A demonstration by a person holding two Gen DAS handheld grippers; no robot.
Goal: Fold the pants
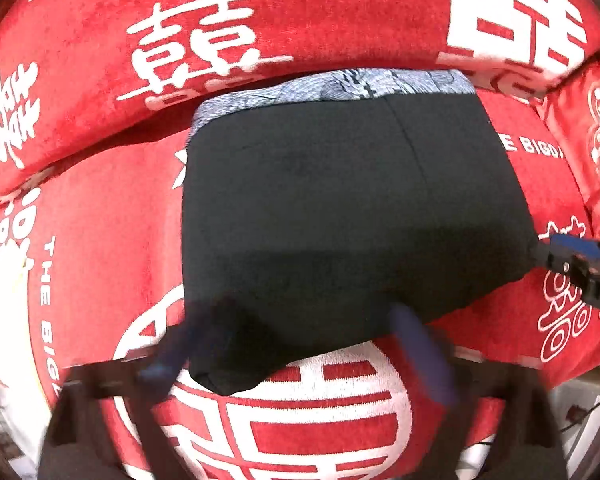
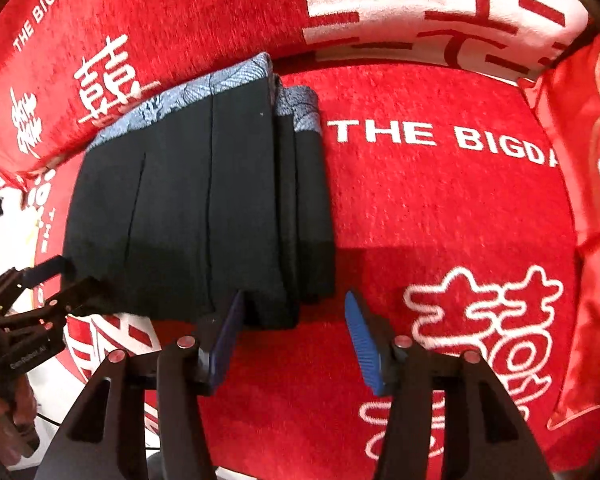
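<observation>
The black pants (image 1: pixel 340 208) lie folded into a compact stack on a red seat cover (image 1: pixel 100 240), their blue-grey patterned waistband (image 1: pixel 340 86) toward the backrest. My left gripper (image 1: pixel 296 346) hovers open over the stack's near edge, its blue fingers blurred on either side of the near corner. In the right wrist view the pants (image 2: pixel 188 216) show layered folds along their right side. My right gripper (image 2: pixel 294 306) stands open at the near right corner, left finger (image 2: pixel 232 320) beside the cloth. Neither gripper holds anything. Each gripper shows in the other's view: right (image 1: pixel 572 264), left (image 2: pixel 60 284).
The red backrest (image 2: pixel 200 12) with white characters rises behind the pants. A red cushion (image 2: pixel 580 152) stands at the right edge of the seat. Open red seat (image 2: pixel 440 220) stretches right of the stack. A hand (image 2: pixel 20 408) holds the left gripper at lower left.
</observation>
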